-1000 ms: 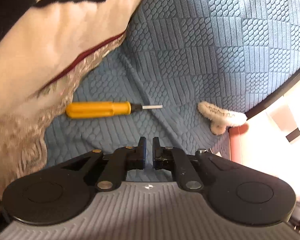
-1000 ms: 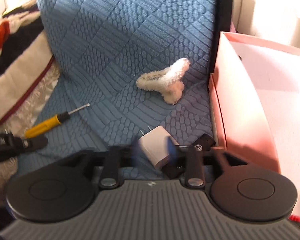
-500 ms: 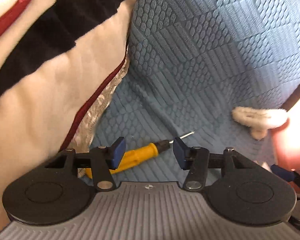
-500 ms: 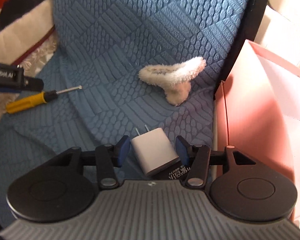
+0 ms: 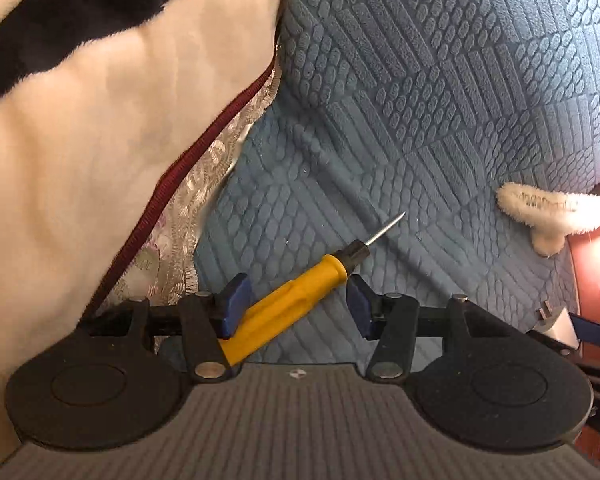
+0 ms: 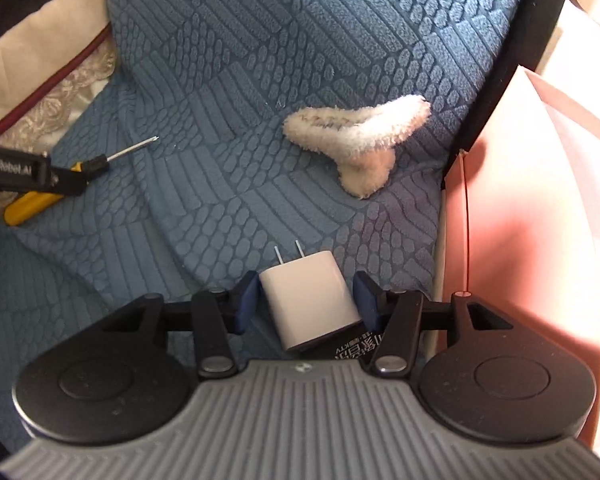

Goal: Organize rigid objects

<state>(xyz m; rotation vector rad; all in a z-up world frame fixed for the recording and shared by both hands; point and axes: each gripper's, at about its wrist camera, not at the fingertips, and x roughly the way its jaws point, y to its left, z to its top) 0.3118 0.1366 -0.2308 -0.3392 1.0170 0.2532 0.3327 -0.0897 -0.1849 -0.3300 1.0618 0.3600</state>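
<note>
yellow-handled screwdriver (image 5: pixel 296 300), white charger (image 6: pixel 310 304), cream fuzzy clip (image 6: pixel 360 136), blue geometric-textured cover (image 6: pixel 300 60).

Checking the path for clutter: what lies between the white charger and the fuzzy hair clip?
Only bare blue quilted cover lies between charger and hair clip, per the right wrist view.

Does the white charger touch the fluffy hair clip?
Apart. The right wrist view shows blue fabric between the white charger and the fluffy hair clip.

L gripper (image 5: pixel 296 300) – R gripper (image 6: pixel 306 304) (both agape)
</note>
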